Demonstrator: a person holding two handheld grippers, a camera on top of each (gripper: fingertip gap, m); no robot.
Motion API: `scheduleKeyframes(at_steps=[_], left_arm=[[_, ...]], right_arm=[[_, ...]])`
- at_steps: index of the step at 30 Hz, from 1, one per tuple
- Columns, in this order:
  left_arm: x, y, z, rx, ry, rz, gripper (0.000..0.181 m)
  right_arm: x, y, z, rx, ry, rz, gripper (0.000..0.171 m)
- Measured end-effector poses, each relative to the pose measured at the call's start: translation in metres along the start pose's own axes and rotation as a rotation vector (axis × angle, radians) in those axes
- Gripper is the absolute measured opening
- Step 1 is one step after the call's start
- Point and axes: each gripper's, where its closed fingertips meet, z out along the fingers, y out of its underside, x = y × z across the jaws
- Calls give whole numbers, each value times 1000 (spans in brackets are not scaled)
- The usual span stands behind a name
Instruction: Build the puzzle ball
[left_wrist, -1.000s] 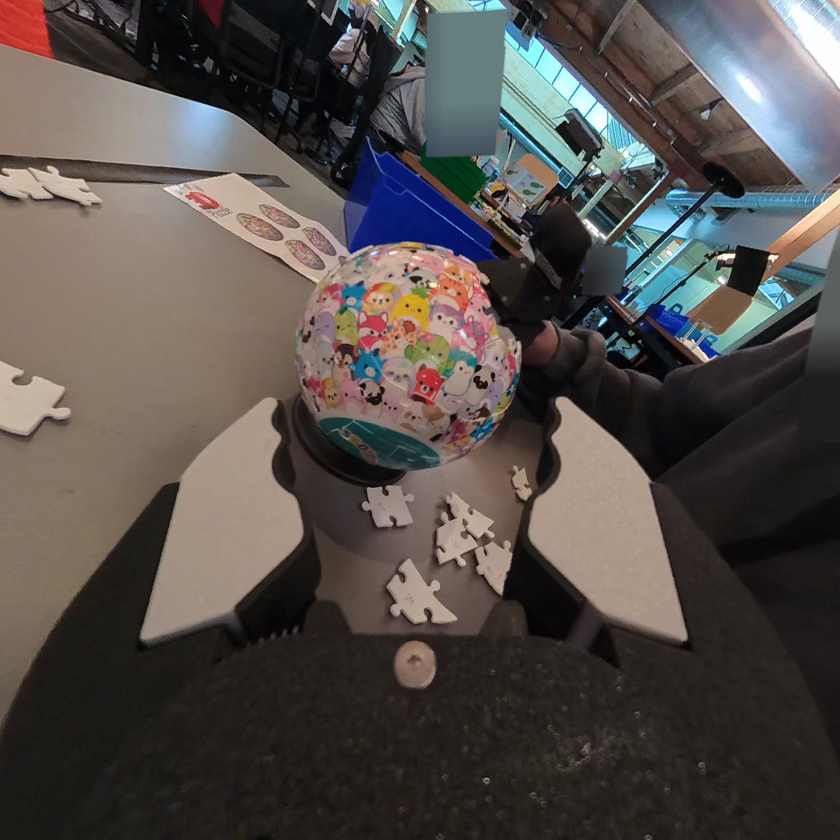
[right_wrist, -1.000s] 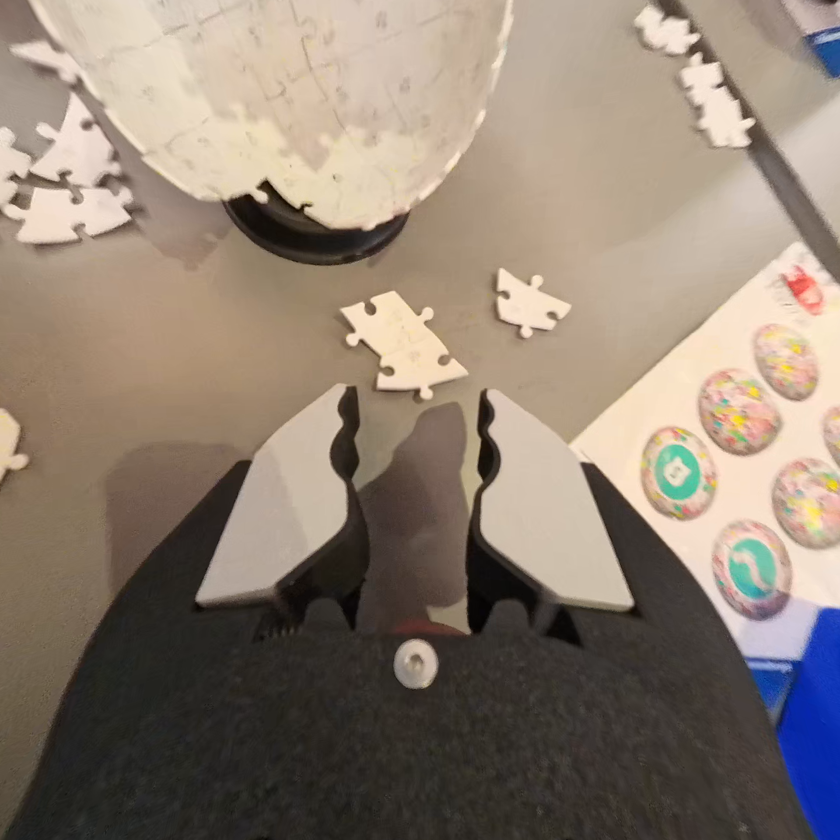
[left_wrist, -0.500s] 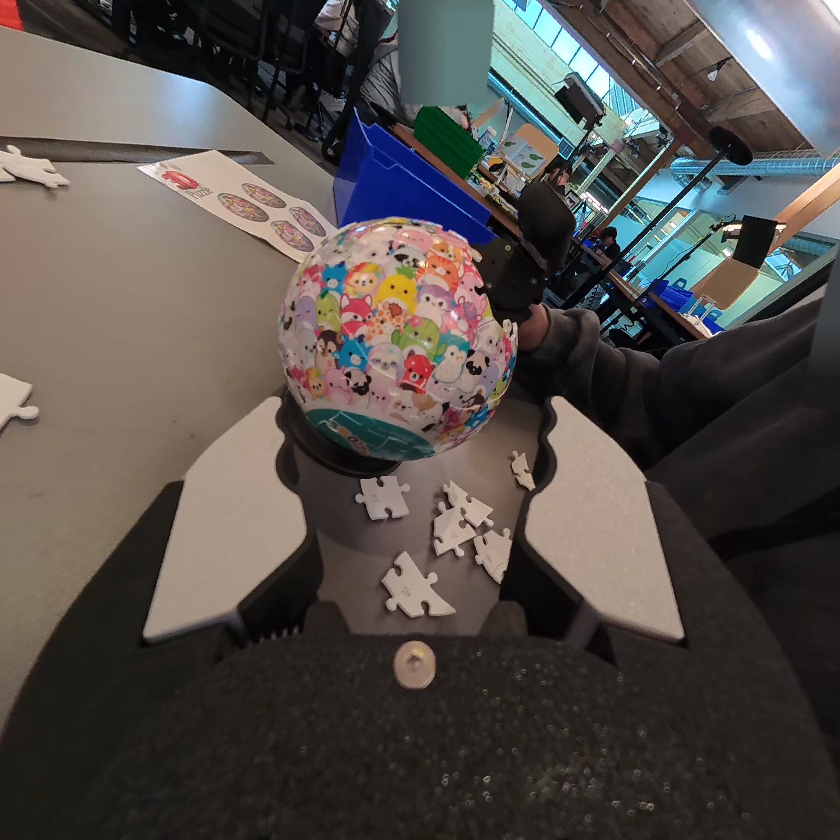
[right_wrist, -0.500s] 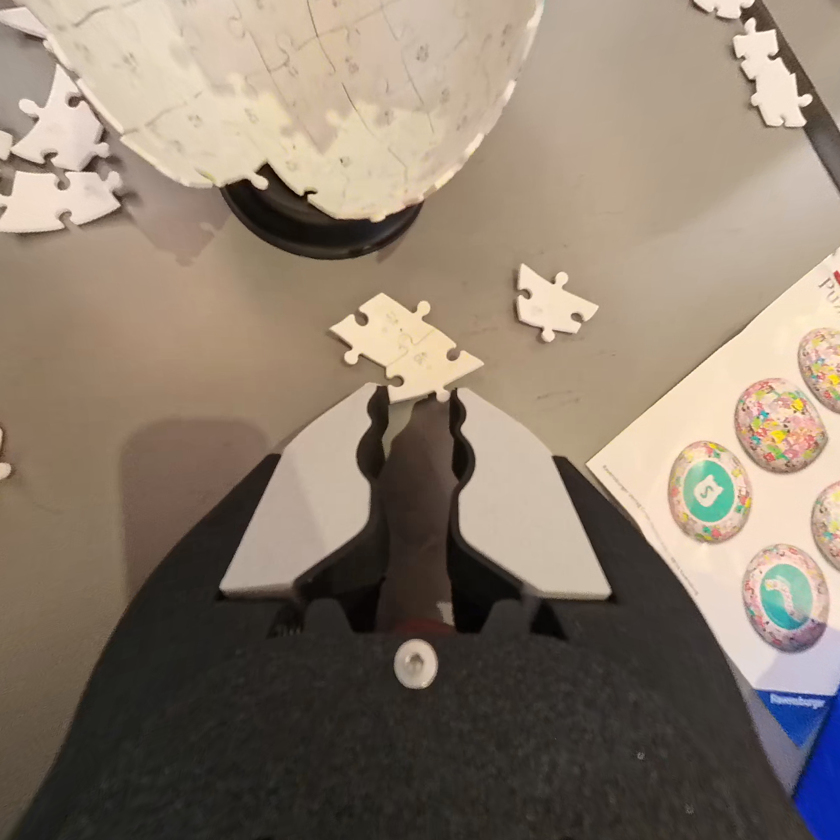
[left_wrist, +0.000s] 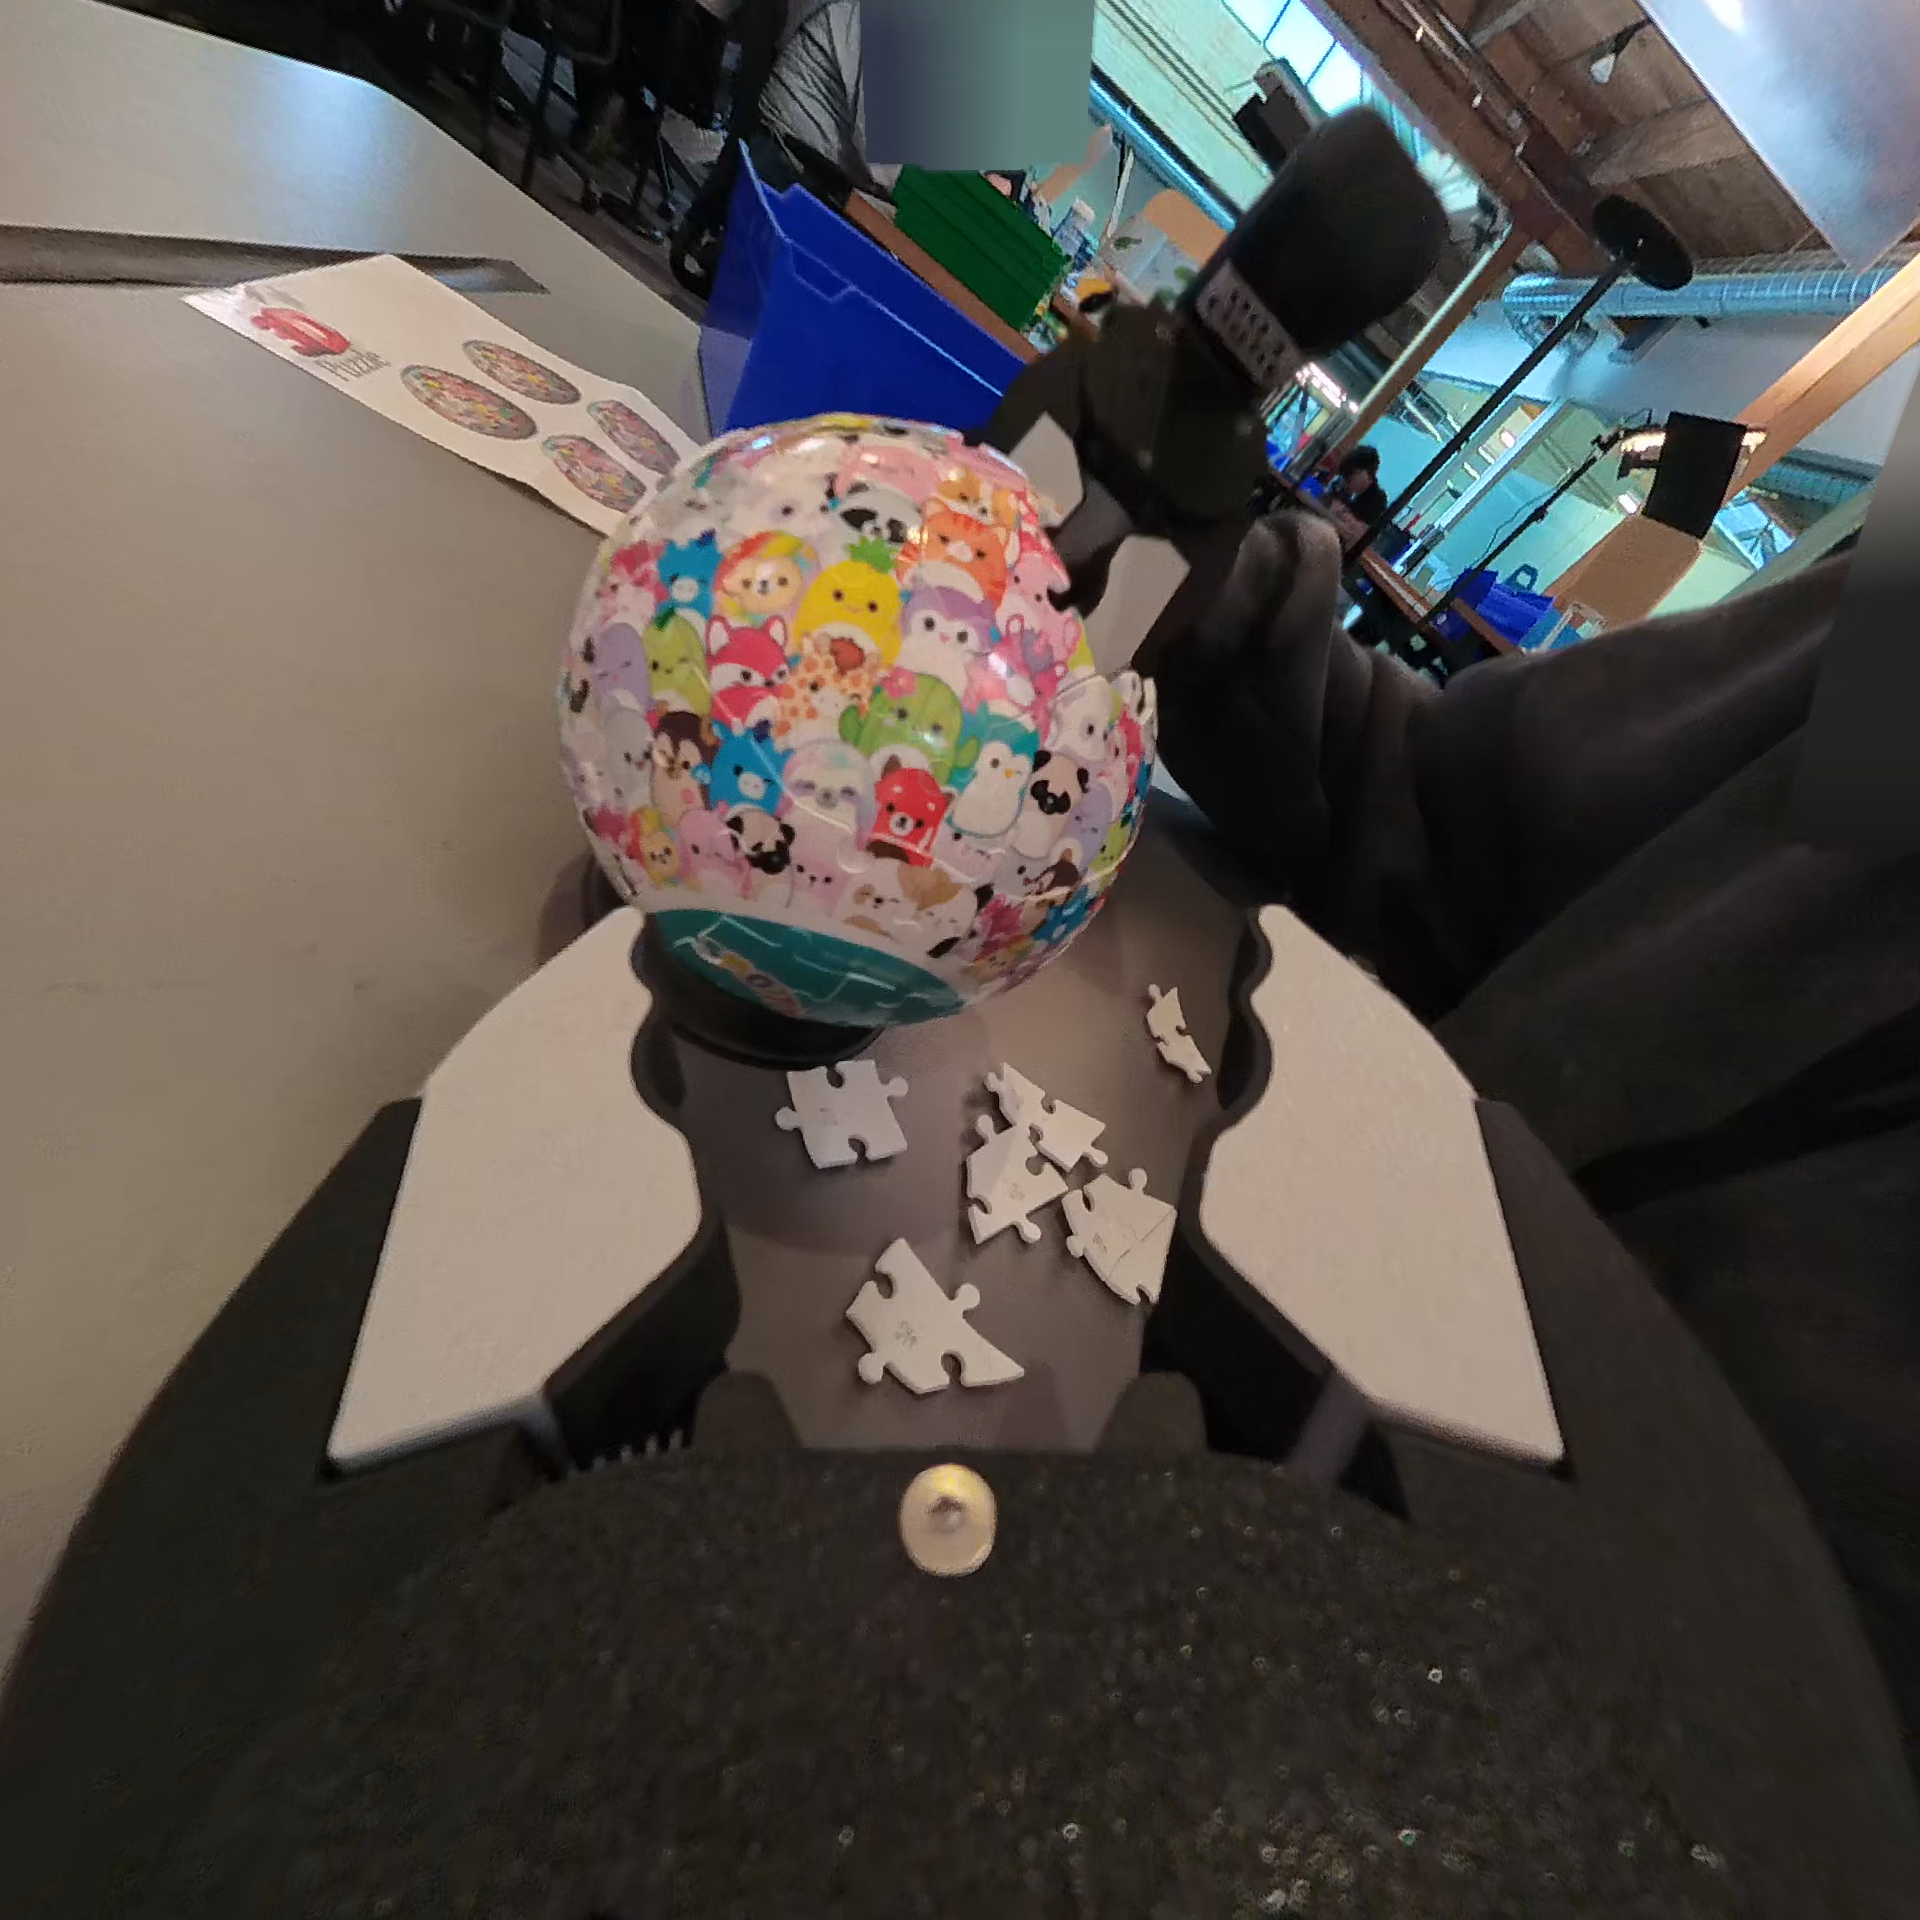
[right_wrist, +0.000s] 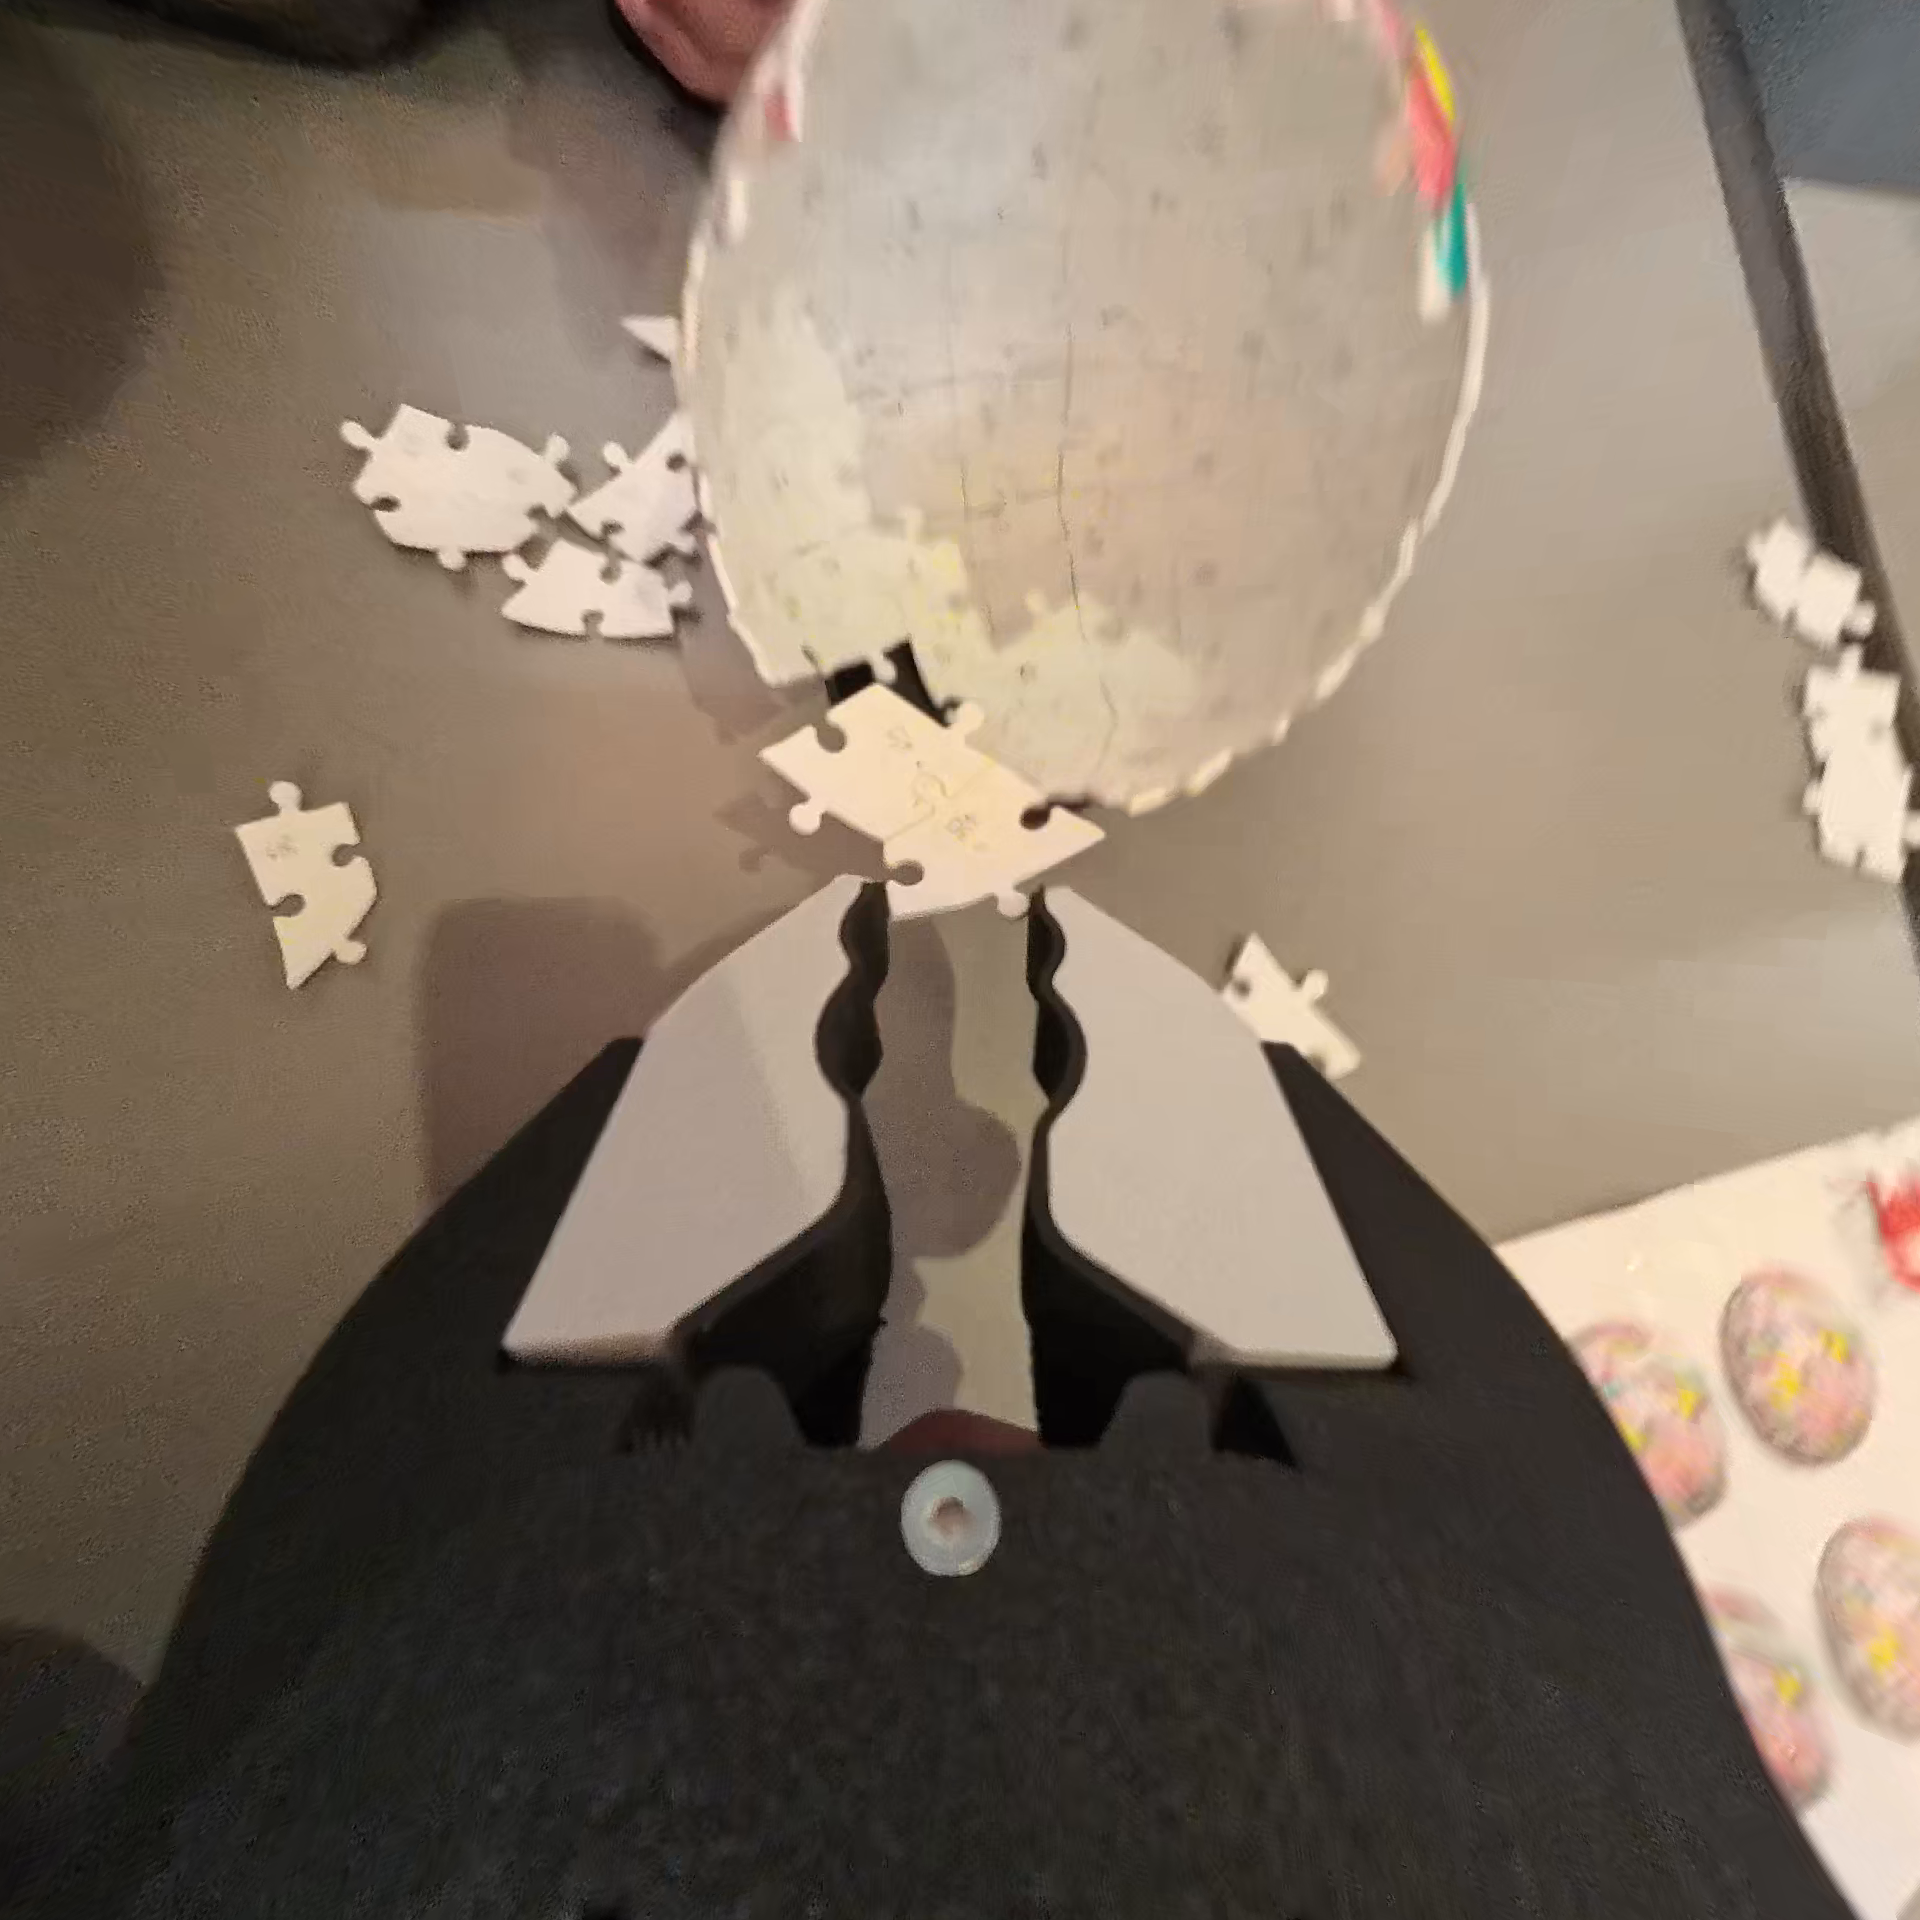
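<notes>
Since before: right gripper (right_wrist: 951, 899) has closed on the joined pair of pieces (right_wrist: 930, 805) that lay flat in front of the ball's stand, and has raised it to the shell's lower edge.
Right tool: jaws narrowed to a slim gap, tips pinching the pair's near edge.
Left tool: left gripper (left_wrist: 940, 1049) spread wide, gripping nothing, low on the near side of the ball.
Puzzle ball (left_wrist: 857, 696): sits on its dark stand (left_wrist: 758, 1023) on the grey table (left_wrist: 260, 727), printed side toward the left camera, open white inside (right_wrist: 1081, 416) toward the right one.
Done: most of the sphere looks assembled.
Left: a large opening remains; loose white pieces (left_wrist: 1029, 1169) lie around the stand, more farther off (right_wrist: 1849, 707).
Beside ball: instruction sheet (left_wrist: 447, 364).
</notes>
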Motion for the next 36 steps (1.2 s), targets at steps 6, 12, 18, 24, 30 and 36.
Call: scheduleKeyframes(at_steps=[6, 12, 18, 24, 30, 36], left_arm=[[7, 2, 3, -12, 26, -3, 102], [11, 3, 8, -20, 21, 0, 107], [11, 1, 8, -8, 26, -13, 108], [11, 1, 8, -6, 26, -17, 108], [9, 1, 7, 2, 26, -25, 107], [10, 0, 7, 3, 33, -27, 107]], right_arm=[[5, -27, 22, -110, -113, -290, 25], [6, -16, 46, -258, -246, -392, 26], [11, -13, 58, -283, -191, -477, 28], [17, -23, 48, -220, -73, -511, 32], [4, -43, 43, 12, -94, -230, 31], [-11, -20, 55, -12, -102, -311, 24]])
